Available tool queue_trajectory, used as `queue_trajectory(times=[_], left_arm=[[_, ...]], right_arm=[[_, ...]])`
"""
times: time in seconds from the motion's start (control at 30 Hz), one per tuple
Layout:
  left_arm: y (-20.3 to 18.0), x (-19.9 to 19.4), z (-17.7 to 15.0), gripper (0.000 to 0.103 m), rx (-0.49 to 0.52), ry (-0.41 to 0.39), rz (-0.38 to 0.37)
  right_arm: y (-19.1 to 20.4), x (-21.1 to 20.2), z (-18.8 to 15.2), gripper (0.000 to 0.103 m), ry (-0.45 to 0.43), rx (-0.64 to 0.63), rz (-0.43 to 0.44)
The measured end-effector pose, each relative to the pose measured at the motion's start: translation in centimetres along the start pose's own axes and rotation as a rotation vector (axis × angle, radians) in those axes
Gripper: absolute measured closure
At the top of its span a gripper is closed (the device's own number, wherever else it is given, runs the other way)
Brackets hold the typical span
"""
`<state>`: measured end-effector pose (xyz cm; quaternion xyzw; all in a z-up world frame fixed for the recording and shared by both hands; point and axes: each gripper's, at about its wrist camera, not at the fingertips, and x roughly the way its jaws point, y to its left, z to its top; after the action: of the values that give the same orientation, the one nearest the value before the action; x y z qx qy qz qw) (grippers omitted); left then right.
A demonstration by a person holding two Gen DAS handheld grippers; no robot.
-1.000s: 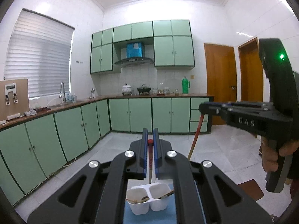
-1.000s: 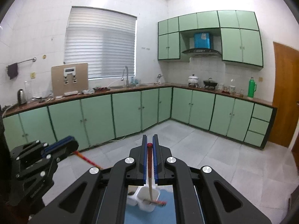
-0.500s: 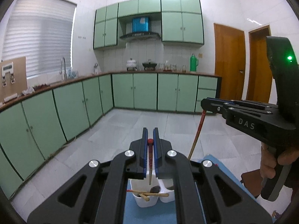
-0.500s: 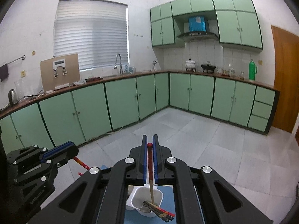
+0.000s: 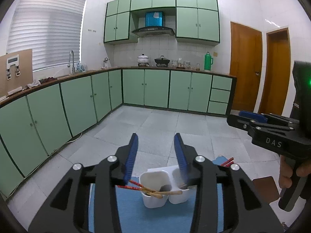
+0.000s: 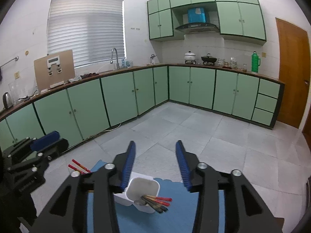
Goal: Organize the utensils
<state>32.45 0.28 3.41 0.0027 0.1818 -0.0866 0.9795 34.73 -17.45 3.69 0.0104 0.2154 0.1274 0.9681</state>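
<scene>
A white two-compartment utensil holder [image 5: 155,178] stands on a blue mat [image 5: 132,211]; it also shows in the right wrist view [image 6: 142,186]. Red and wooden chopsticks [image 5: 149,190] and a spoon lean in its compartments, as the right wrist view also shows for the chopsticks [image 6: 157,202]. My left gripper [image 5: 156,151] is open and empty above the holder. My right gripper [image 6: 155,159] is open and empty above it too. Each gripper appears at the edge of the other's view. Red chopstick ends [image 6: 77,166] stick out at the mat's far left.
Green kitchen cabinets [image 5: 77,104] run along the left and back walls under a wooden counter. Tiled floor [image 5: 165,124] lies beyond the mat. Two wooden doors [image 5: 245,73] stand at the right. A brown board [image 5: 266,188] lies right of the mat.
Both grippers held a chopstick upright over the holder, then opened. The chopsticks now lie in the holder. Both cameras have tilted down slightly.
</scene>
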Motion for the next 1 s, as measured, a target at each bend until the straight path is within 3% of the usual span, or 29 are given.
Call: queue_trajectory(times=[0.23, 0.43, 1.0], left_arm=[[-0.6, -3.7, -1.1, 0.041, -0.016, -0.027, 0.015], [-1.5, -6.6, -3.7, 0.027, -0.024, -0.010, 0.013], [-3.7, -12.4, -12.3, 0.015, -0.034, 0.110, 0.020]], right_arm=[[-1.0, -4.3, -2.2, 0.027, -0.039, -0.001, -0.067], [-1.4, -7.8, -5.6, 0.009, -0.042, 0.041, -0.082], [0.5, -13.1, -15.0, 0.006, 0.042, 0.089, -0.074]])
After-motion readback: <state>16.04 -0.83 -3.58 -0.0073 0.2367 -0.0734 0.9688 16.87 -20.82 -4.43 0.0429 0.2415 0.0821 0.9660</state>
